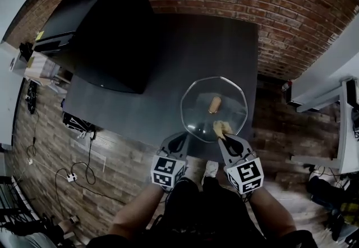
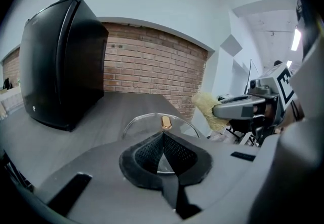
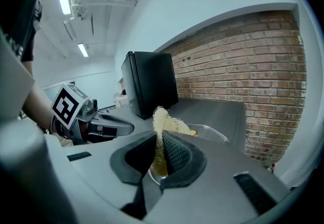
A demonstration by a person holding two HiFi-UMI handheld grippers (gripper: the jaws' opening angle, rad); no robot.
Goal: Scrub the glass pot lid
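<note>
A round glass pot lid (image 1: pixel 214 109) with a gold knob (image 1: pixel 215 104) lies on the dark grey table (image 1: pixel 168 73) near its front edge. My left gripper (image 1: pixel 180 139) is shut on the lid's near left rim; the left gripper view shows its jaws closed on the glass lid (image 2: pixel 157 120) below the knob (image 2: pixel 165 122). My right gripper (image 1: pixel 225 132) is shut on a pale yellow scrubber (image 1: pixel 221 127) that rests on the lid's near right part. In the right gripper view the scrubber (image 3: pixel 164 124) sticks up between the jaws above the lid (image 3: pixel 212 133).
A large black appliance (image 1: pixel 106 28) stands on the table's back left. A red brick wall (image 1: pixel 269 0) runs behind and to the right of the table. Cables and a power strip (image 1: pixel 70 177) lie on the wood floor at the left.
</note>
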